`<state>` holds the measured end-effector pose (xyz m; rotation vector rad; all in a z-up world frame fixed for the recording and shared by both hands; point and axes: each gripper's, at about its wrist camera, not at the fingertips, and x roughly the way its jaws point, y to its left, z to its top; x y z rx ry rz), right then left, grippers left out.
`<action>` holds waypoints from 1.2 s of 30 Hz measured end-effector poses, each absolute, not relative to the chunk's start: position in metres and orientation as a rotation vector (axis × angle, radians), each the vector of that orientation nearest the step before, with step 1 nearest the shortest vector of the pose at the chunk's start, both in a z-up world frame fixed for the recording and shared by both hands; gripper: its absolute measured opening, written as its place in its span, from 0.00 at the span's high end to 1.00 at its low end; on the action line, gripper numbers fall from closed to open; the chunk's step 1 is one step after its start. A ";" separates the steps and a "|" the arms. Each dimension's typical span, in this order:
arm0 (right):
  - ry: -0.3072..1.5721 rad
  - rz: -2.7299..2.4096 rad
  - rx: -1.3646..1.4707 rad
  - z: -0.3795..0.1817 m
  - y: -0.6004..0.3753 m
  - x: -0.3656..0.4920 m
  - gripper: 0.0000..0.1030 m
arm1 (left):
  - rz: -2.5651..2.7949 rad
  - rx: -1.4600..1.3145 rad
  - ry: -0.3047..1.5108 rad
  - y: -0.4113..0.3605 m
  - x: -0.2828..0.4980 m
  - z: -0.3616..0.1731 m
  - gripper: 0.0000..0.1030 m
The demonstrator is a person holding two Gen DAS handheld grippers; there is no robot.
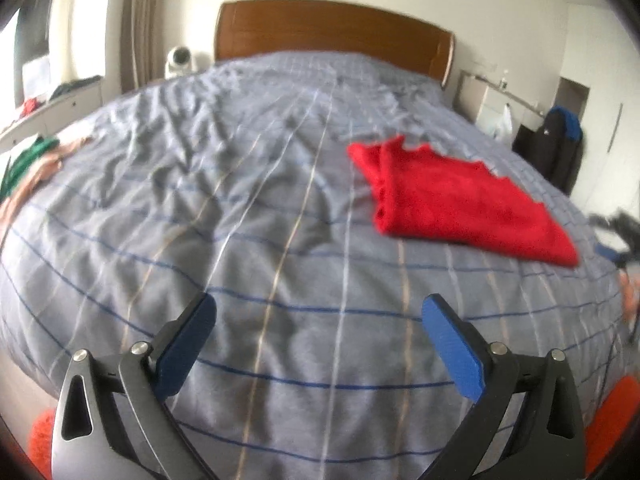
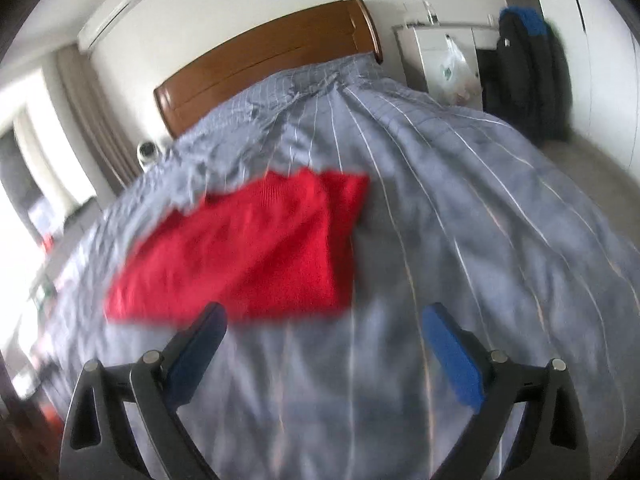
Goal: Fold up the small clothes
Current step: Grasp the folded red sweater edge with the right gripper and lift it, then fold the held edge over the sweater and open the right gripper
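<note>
Two grippers hover over a bed [image 1: 240, 208], the left gripper [image 1: 319, 320] and right gripper [image 2: 324, 330] both with jaws apart and empty. A folded red garment [image 1: 460, 204] lies flat on the striped grey bedspread. No writing is readable.

The left gripper [image 1: 319, 312] sits low in its frame, jaws spread wide and empty. The right gripper [image 2: 325, 322] likewise, low in its frame, jaws wide apart, gripping nothing.
</note>
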<state>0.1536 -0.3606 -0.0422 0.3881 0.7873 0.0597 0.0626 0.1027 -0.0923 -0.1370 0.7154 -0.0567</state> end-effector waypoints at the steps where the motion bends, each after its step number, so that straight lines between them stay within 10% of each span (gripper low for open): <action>1: 0.819 0.067 0.413 -0.046 -0.365 0.171 0.09 | -0.054 -0.140 0.726 0.103 0.065 -0.096 0.01; 7: 0.959 0.069 0.562 -0.094 -0.374 0.254 0.48 | -0.048 -0.129 0.768 0.107 0.072 -0.108 0.01; 8: 0.997 0.067 0.528 -0.096 -0.366 0.261 0.84 | -0.047 -0.132 0.769 0.109 0.073 -0.109 0.01; 9: 1.013 0.041 0.484 -0.095 -0.359 0.263 0.92 | -0.049 -0.137 0.768 0.111 0.073 -0.108 0.01; 18: 0.923 0.336 0.307 0.015 -0.208 0.284 0.92 | -0.062 -0.301 0.790 0.139 0.089 -0.112 0.01; 24: 0.992 0.424 0.157 -0.022 -0.082 0.307 0.92 | -0.042 -0.283 0.779 0.146 0.082 -0.112 0.01; 28: 1.106 0.534 0.266 -0.065 -0.053 0.304 0.66 | -0.035 -0.298 0.794 0.158 0.079 -0.115 0.01; 36: 0.936 0.566 0.278 0.002 -0.098 0.281 0.49 | -0.060 -0.380 0.790 0.177 0.082 -0.113 0.01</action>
